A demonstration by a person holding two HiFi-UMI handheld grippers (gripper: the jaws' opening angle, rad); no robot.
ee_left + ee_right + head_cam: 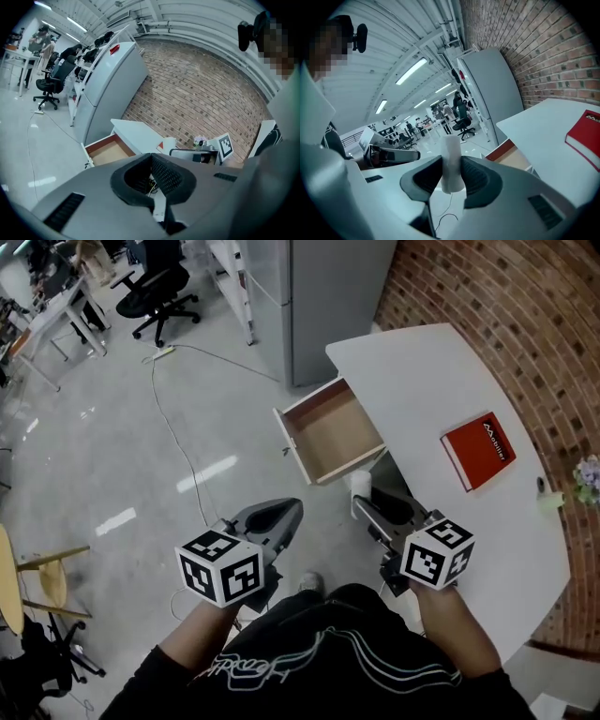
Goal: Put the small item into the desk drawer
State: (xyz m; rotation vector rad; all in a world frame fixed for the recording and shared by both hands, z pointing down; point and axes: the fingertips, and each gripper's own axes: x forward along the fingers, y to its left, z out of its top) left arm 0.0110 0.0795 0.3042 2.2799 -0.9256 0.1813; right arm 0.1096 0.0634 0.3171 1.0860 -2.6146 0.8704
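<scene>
R hand-held gripper (451, 177) grips roll (451, 150), drawer (330, 435) open

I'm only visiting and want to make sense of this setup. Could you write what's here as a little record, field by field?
Held item: white cylinder, clamped in the right gripper
Other tool: left gripper, jaws together, nothing in them
Drawer state: drawer pulled open, nothing inside
Furniture: white desk by a brick wall
On top: red book
Progress: cylinder just short of the drawer, not yet in it
</scene>
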